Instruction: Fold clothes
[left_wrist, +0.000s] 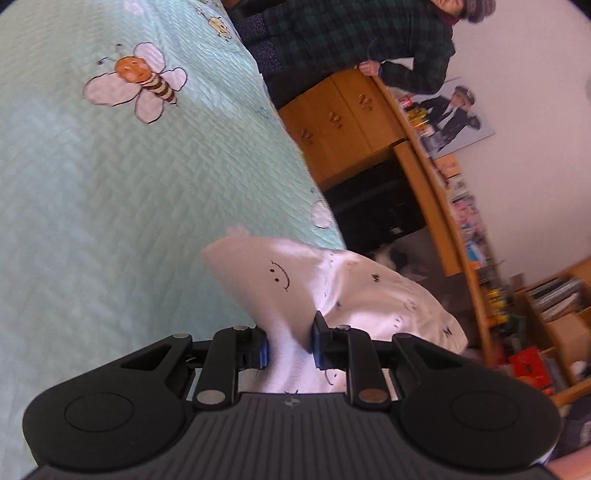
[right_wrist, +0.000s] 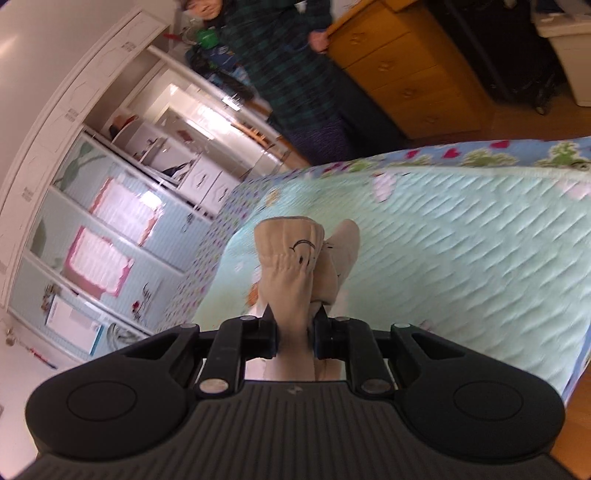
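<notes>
Above the mint quilted bedspread, both grippers carry one pale garment with printed smiley faces. Left gripper: jaws narrow, blue pads pinching a bunched neck of the garment; cloth fans out ahead and trails right, over the bed's edge. Right gripper: jaws narrow, clamped on another gathered part of the garment, which looks tan in this view, probably from lighting. Its ribbed end stands up ahead of the fingers, clear of the bedspread. Which part of the garment each gripper holds cannot be confirmed; both frames are blurred.

Bystander: a person in a dark plaid top stands beyond the bed beside a wooden dresser.

Assessment: the garment is not yet laid flat. Risks noted:
- Both grips bite on bunched folds, not a clean edge; a layer may slip out mid-carry.
- Cloth hanging past the bed's edge may drag the piece off when released.
- Setting down a twisted bundle would crease the fold line.
</notes>
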